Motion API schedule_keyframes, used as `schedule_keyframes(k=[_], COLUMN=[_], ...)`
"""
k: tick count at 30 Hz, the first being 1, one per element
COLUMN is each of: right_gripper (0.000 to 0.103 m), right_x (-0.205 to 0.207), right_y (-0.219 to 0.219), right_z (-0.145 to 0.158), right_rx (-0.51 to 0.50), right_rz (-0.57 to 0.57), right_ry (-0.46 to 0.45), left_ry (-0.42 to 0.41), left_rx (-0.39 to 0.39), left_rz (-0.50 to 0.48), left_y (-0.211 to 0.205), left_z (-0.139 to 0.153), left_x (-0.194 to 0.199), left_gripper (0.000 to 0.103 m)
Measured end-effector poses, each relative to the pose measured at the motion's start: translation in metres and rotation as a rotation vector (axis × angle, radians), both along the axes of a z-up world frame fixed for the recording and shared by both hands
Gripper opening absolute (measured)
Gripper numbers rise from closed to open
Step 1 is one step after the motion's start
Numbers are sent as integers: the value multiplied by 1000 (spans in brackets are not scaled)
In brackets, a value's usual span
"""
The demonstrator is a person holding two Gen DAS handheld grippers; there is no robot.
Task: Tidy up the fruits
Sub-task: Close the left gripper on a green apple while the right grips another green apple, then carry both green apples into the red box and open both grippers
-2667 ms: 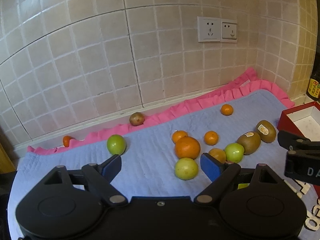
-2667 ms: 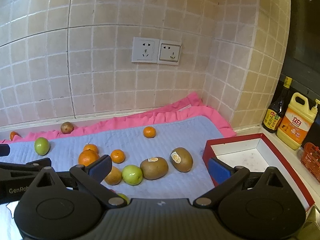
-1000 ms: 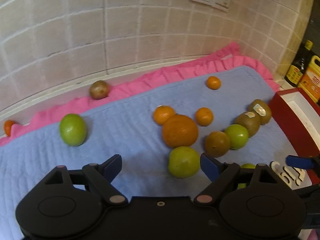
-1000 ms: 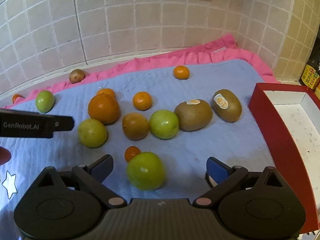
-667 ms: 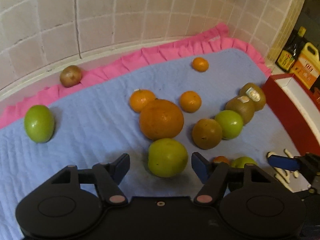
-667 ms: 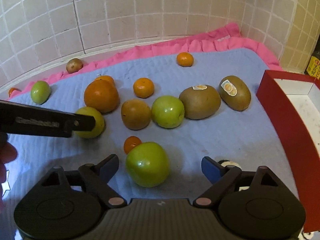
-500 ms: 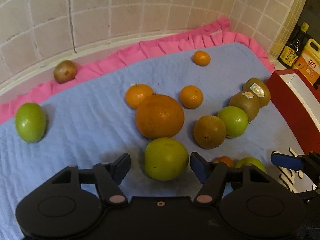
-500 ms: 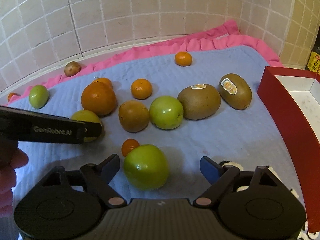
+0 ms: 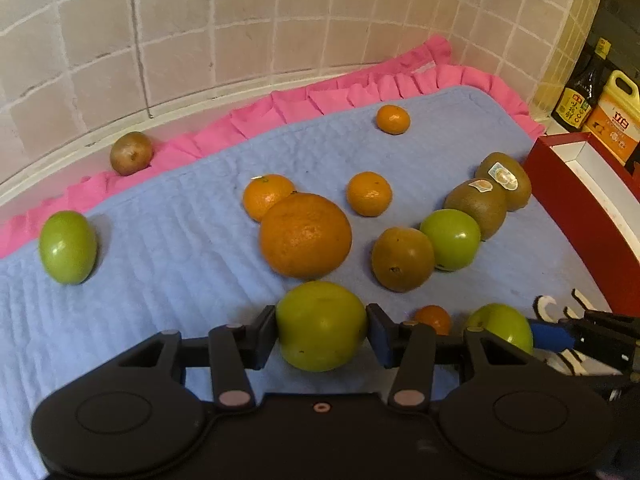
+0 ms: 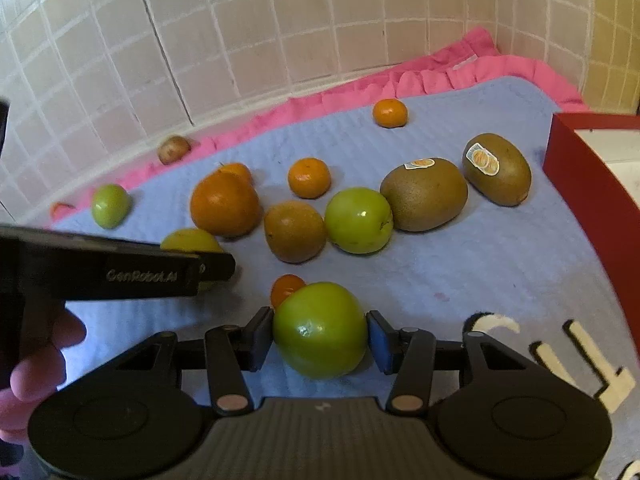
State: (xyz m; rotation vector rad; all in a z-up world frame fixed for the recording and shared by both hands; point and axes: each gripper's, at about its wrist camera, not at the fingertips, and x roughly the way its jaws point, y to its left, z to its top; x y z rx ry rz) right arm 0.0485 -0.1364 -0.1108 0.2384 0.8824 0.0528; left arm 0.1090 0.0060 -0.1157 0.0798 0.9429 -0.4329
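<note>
The left claw [image 9: 321, 330] has just been closing and now grips a yellow-green apple [image 9: 321, 325] on the blue mat [image 9: 168, 248], in front of the big orange [image 9: 305, 235]. The right claw [image 10: 320, 334], also just closed, clamps a green apple [image 10: 320, 328] (a small tangerine [image 10: 285, 288] touches it behind), left of the red box [image 10: 592, 168]

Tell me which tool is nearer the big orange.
Left. Both jaws just closed on green fruit: the left tool grips right beside the big orange; the right tool grips farther off, toward the red box.
</note>
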Motion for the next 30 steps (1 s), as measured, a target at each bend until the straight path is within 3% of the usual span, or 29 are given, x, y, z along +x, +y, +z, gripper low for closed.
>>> schedule_keyframes(k=[3,11,19,23,26,30], right_gripper=[52,52,52,52,52,52], right_x=[-7,-31,-65,-75,-76,-73], right_y=[-7,-48,-158,-227,-271,-309], right_z=[11,69,123,120,99,66], right_rx=[35,-5,-121,-108,-55,-33], right_rz=[12,-37,-257,-389,-439,-455], right_ry=[-49,-185,-280,-223,-145,-38], left_ry=[-28,-137,-244,-116,-82,13], left_rx=[17,-21,-135,-220,-182,-126], left_rz=[13,-54,-255,-408,-473,-504], left_y=[1,-26,-130,-201,-261,-324], left_z=[8,58,130,142,134,103], left_x=[-11,-35,-28,-5,7,29], left_gripper=[57,57,57,57,57,57])
